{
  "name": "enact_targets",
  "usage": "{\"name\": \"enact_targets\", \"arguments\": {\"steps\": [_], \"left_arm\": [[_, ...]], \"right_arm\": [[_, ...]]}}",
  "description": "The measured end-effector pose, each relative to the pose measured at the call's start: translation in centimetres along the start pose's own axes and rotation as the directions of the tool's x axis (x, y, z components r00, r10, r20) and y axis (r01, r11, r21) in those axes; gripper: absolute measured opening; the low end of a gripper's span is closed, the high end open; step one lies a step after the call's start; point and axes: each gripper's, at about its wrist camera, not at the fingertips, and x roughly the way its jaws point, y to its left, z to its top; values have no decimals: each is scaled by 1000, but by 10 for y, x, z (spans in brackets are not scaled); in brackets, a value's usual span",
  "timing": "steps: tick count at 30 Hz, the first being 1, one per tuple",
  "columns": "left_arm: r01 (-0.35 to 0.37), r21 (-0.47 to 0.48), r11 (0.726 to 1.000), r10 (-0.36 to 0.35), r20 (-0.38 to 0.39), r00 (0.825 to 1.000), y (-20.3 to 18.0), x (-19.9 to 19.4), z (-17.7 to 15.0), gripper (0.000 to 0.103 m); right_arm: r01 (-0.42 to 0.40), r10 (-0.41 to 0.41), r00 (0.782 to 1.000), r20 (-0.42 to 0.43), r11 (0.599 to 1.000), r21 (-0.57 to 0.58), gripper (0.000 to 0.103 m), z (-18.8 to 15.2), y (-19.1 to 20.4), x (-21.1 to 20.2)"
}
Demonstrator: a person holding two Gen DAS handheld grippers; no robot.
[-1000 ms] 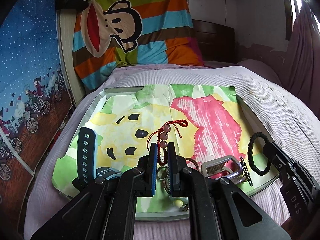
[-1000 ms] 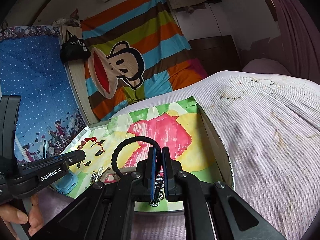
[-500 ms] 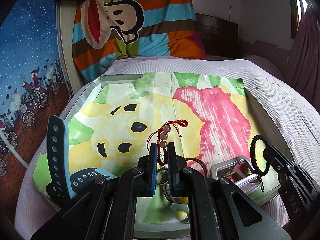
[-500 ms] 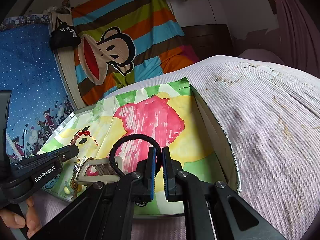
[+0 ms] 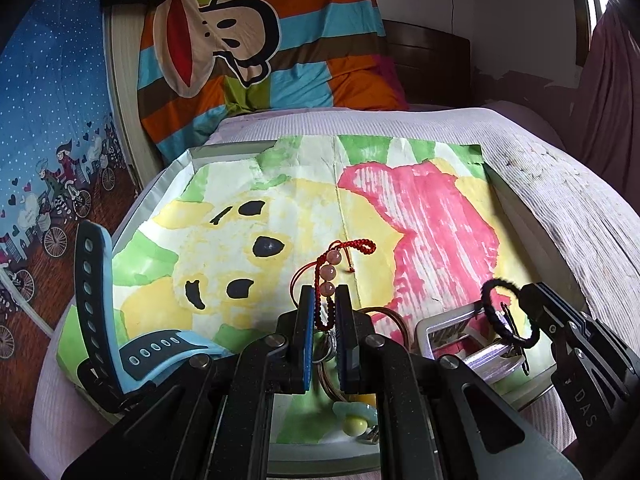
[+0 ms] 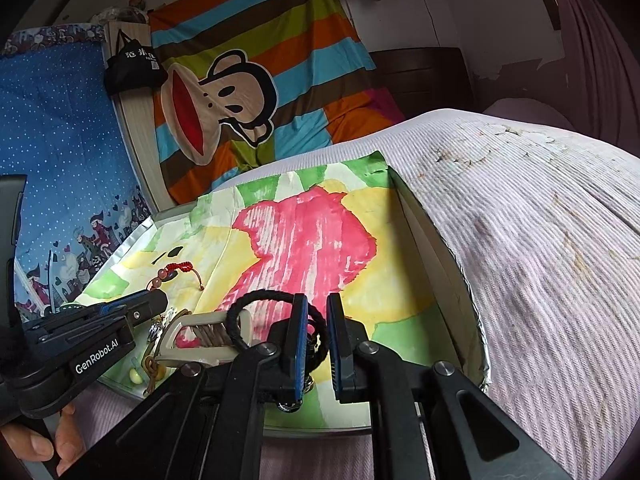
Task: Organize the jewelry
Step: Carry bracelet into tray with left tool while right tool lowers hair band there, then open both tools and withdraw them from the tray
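Observation:
My left gripper point(image 5: 324, 300) is shut on a red cord bracelet with pink beads point(image 5: 329, 269), held just above the painted paper in the tray point(image 5: 224, 152); the bracelet also shows in the right wrist view point(image 6: 172, 271). My right gripper point(image 6: 317, 310) has its jaws slightly apart around a black hair tie point(image 6: 256, 312), which still hangs on one finger. In the left wrist view the hair tie point(image 5: 490, 312) loops by the right gripper's tip. A blue-black watch strap point(image 5: 94, 300), a silver buckle point(image 5: 460, 332) and rings lie at the tray's near edge.
The tray sits on a lilac ribbed bedcover point(image 6: 540, 240). A striped monkey-print cloth point(image 5: 248, 40) hangs behind, with a blue patterned wall point(image 5: 48, 140) on the left. A small green bead charm point(image 5: 356, 424) lies at the tray's front rim.
Both grippers have lowered and moved forward over the tray. The right gripper's jaws have parted a little, loosening the hair tie. The left gripper still holds the red bracelet.

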Motion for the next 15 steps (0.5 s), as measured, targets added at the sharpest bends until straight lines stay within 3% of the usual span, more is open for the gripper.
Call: {"name": "enact_targets", "arguments": {"steps": [6, 13, 15], "left_arm": [[13, 25, 1000, -13, 1, 1000, -4, -1, -1, 8], [19, 15, 1000, -19, -5, 1000, 1, -4, -2, 9], [23, 12, 1000, -23, 0, 1000, 3, -7, -2, 13]], "right_arm": [[-6, 6, 1000, -1, 1000, -15, 17, 0, 3, 1], [-21, 22, 999, 26, 1000, -9, 37, 1, 1, -5], [-26, 26, 999, 35, 1000, 1, 41, 2, -1, -8]]}}
